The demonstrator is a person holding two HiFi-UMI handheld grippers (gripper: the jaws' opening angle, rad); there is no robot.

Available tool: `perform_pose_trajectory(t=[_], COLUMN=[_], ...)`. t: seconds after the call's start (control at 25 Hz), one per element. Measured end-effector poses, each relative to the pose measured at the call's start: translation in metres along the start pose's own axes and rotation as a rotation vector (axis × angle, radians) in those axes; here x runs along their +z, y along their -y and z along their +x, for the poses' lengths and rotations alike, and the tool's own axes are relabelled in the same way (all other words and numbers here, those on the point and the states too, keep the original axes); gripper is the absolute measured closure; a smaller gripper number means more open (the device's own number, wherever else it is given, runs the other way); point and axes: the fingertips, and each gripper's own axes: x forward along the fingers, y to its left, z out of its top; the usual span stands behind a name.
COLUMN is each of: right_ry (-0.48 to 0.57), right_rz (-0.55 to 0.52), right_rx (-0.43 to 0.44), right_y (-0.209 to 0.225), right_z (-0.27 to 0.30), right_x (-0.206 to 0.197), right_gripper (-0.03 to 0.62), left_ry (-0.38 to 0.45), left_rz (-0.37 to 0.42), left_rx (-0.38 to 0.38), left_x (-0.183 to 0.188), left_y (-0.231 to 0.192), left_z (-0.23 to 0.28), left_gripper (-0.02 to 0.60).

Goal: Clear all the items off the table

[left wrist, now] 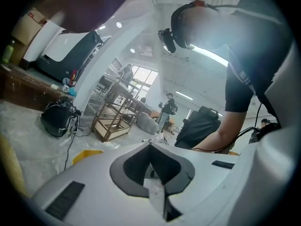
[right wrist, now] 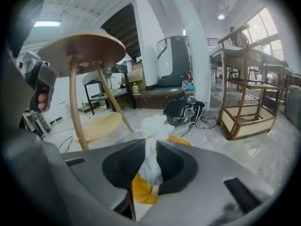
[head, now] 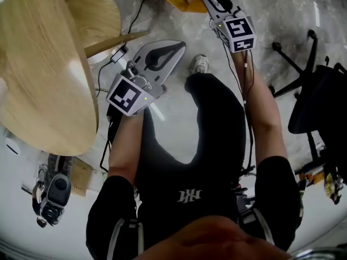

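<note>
By the wooden table over grey floor, left gripper pinches clear film, right gripper white paper.

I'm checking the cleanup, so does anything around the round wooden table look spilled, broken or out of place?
Nothing looks spilled or broken. The one stray thing is a crumpled white scrap pinched in the right gripper at the yellow bin. Loose cables trail on the floor by the table.
</note>
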Motion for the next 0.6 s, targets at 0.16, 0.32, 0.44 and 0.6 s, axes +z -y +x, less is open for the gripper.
perform_pose_trajectory(t=[0.16,0.32,0.44,0.6], right_ry=[-0.039,-0.091,-0.109,-0.111], right_rz=[-0.033,-0.06,-0.064,-0.065], right_rx=[-0.01,0.002,0.016,0.033], right_y=[0.004,0.004,-0.001,-0.007], right_z=[0.027,0.047,0.053,0.038], right_x=[-0.032,-0.056,-0.063,-0.052], right_gripper=[0.511,0.43,0.338,0.336], left_ry=[0.004,0.014,0.013,0.005], left_rz=[-0.013,-0.043,-0.043,-0.035], left_rx=[0.001,-0.006,-0.019,-0.041], left_x=[-0.024,-0.038,-0.043,-0.036], left_y=[-0.014,-0.023,-0.023,-0.007], left_z=[-0.004,-0.009,-0.012,-0.013], left_gripper=[0.569,0.569,0.569,0.569])
